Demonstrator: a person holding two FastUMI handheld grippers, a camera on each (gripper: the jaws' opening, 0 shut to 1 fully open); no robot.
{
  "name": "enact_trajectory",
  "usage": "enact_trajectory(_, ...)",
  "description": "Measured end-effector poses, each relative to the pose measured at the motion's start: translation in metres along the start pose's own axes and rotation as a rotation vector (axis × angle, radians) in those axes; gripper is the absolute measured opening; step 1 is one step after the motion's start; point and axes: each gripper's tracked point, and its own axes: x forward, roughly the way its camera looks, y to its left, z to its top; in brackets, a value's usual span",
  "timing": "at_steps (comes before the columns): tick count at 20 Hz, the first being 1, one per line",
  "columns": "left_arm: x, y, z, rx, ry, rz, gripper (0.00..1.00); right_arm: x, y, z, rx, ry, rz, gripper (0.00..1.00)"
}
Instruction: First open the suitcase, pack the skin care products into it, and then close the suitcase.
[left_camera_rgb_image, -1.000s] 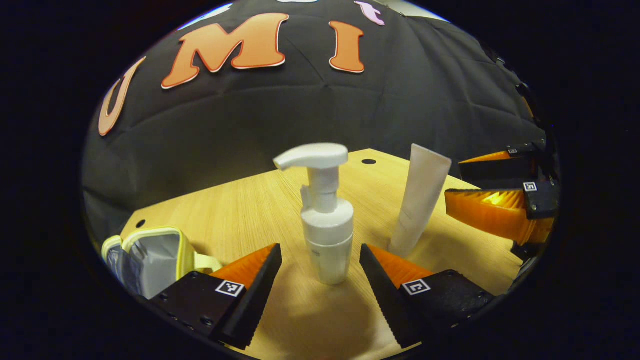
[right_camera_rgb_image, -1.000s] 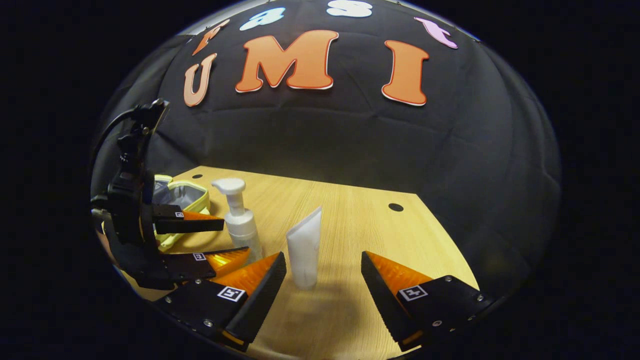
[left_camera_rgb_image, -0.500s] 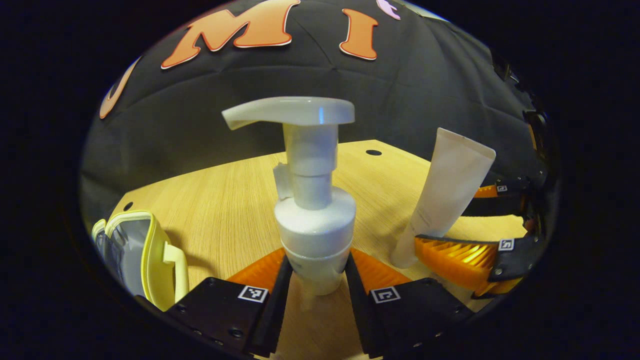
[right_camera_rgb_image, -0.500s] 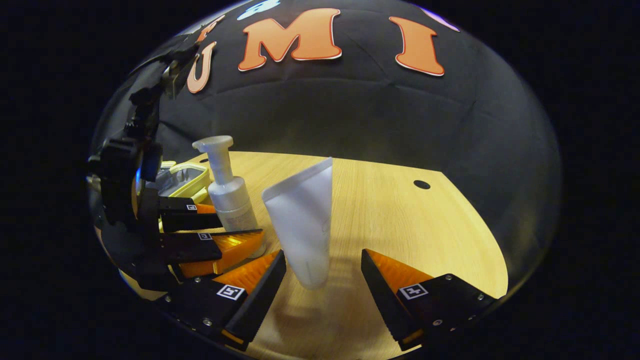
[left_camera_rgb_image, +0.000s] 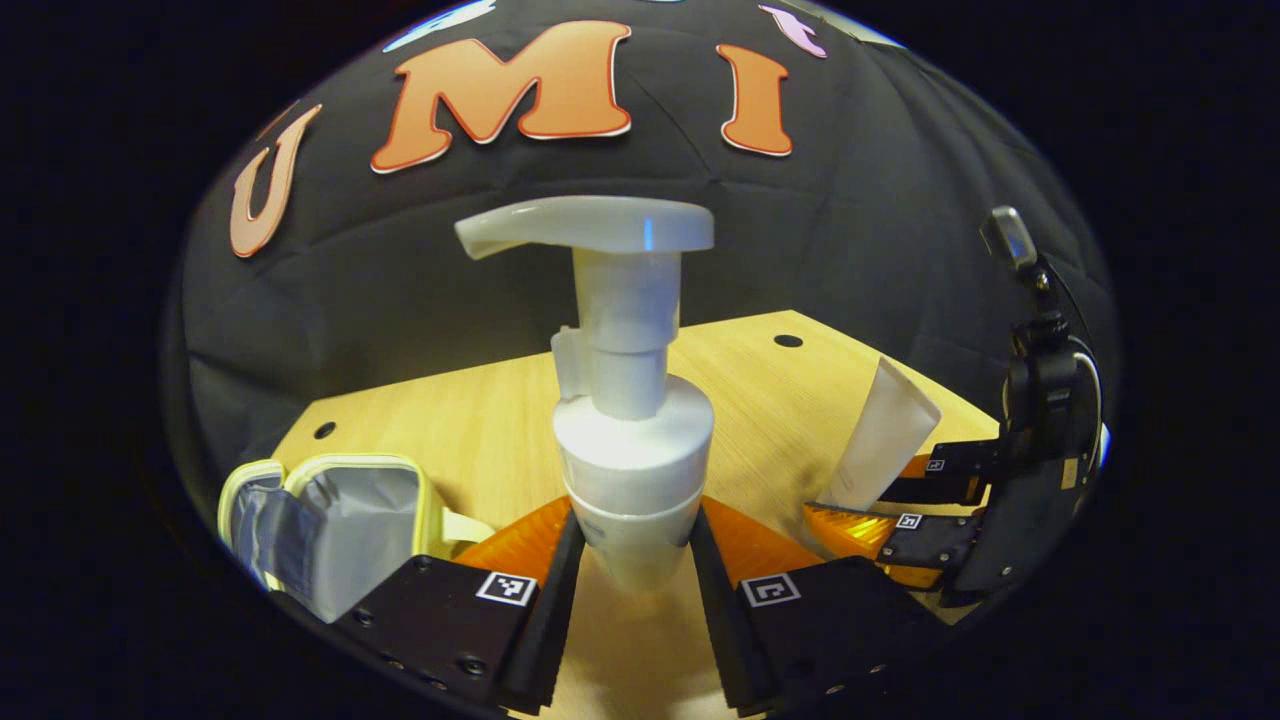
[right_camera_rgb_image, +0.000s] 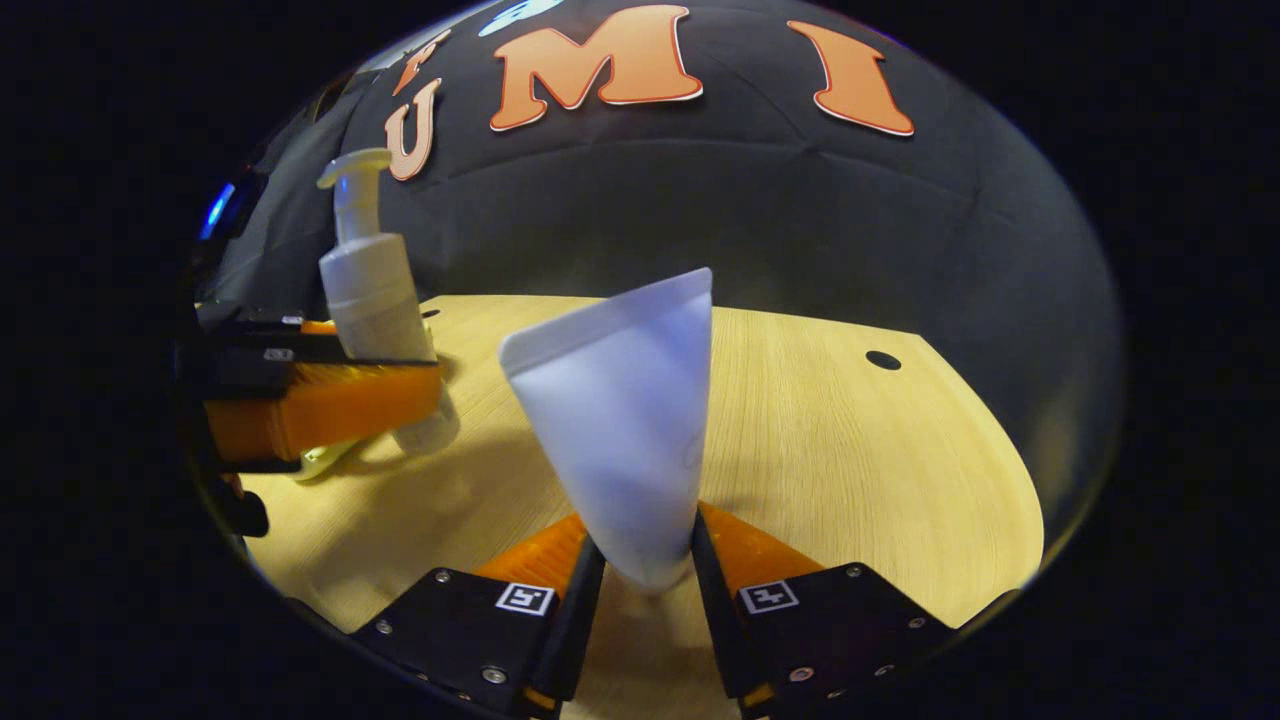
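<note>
Currently a white pump bottle (left_camera_rgb_image: 632, 440) is clamped between the left gripper (left_camera_rgb_image: 628, 545) fingers; a white tube (right_camera_rgb_image: 625, 440) is pinched by the right gripper (right_camera_rgb_image: 645, 565). The open yellow-trimmed suitcase (left_camera_rgb_image: 330, 515) is seen on the bench (right_camera_rgb_image: 850, 450), left.

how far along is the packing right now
Done: the yellow suitcase lies open on the table. In hand: the left gripper is shut on the pump bottle, and the right gripper is shut on the white tube. Left: neither product is inside yet, so both must go in, then the case gets closed.
</note>
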Motion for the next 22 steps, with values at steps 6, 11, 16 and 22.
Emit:
enact_trajectory(6, -0.048, 0.055, 0.026, -0.012, -0.047, 0.118, 0.60, -0.025, 0.020, 0.042, -0.021, -0.071, 0.040, 0.48)
enact_trajectory(11, -0.081, 0.104, 0.036, -0.026, -0.063, 0.204, 0.60, -0.041, 0.035, 0.091, -0.002, -0.142, 0.047, 0.48)
enact_trajectory(16, -0.114, 0.143, 0.036, -0.043, -0.088, 0.245, 0.59, -0.059, 0.069, 0.138, -0.007, -0.211, 0.074, 0.48)
enact_trajectory(22, -0.138, 0.200, 0.056, -0.035, -0.133, 0.252, 0.59, -0.069, 0.126, 0.183, -0.021, -0.270, 0.111, 0.48)
